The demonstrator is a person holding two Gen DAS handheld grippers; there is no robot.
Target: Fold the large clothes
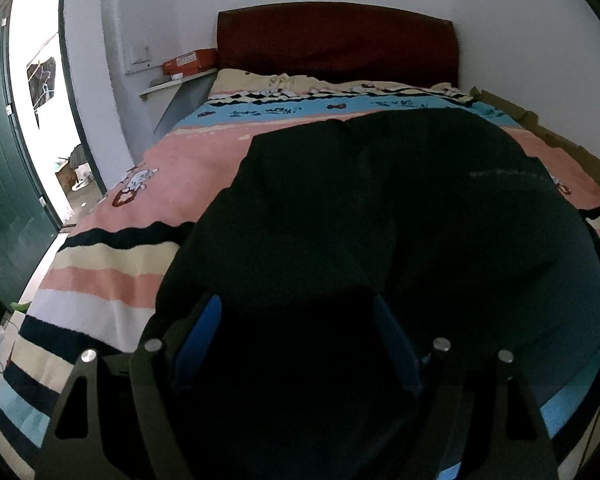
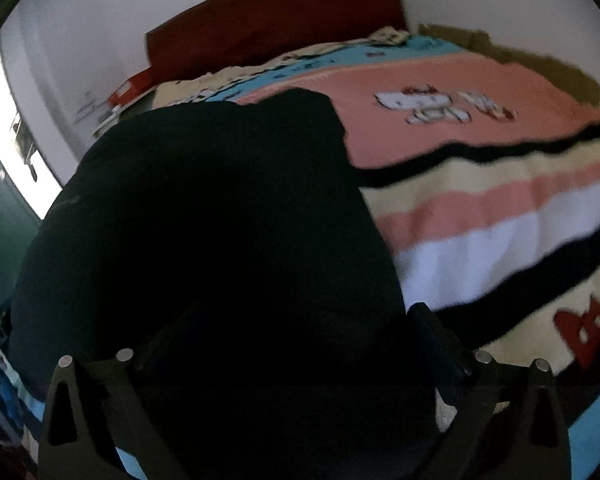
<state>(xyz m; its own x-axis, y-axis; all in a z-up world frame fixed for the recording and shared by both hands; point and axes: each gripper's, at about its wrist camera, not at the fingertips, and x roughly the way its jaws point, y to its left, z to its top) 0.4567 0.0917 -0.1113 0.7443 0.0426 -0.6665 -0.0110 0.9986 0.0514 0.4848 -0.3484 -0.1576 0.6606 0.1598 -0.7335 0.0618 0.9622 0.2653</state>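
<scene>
Fabric so dark against black fingers was the chief risk: a claw could have closed on a single layer, or on the blanket (image 1: 112,280) beneath, and dragged the bedding up with the fold. A second risk, judged from the garment's bulk, was that one side lifted ahead of the other would skew the crease.

The black garment (image 1: 380,208) lay spread on the striped bed cover, reaching from the near edge at 6 o'clock up toward the red headboard (image 1: 336,40) at 12 o'clock.

In the left wrist view the left claw (image 1: 298,340) stood released, its blue pads wide apart, with the garment's near edge under and ahead of them, from 6 toward 12 o'clock; nothing was pinched.

In the blurred right wrist view the right claw (image 2: 284,344) also stood released, jaws spread wide. The garment filled the view from 6 to 10 o'clock, its right border running just inside the right finger, bare blanket at 3 o'clock.
</scene>
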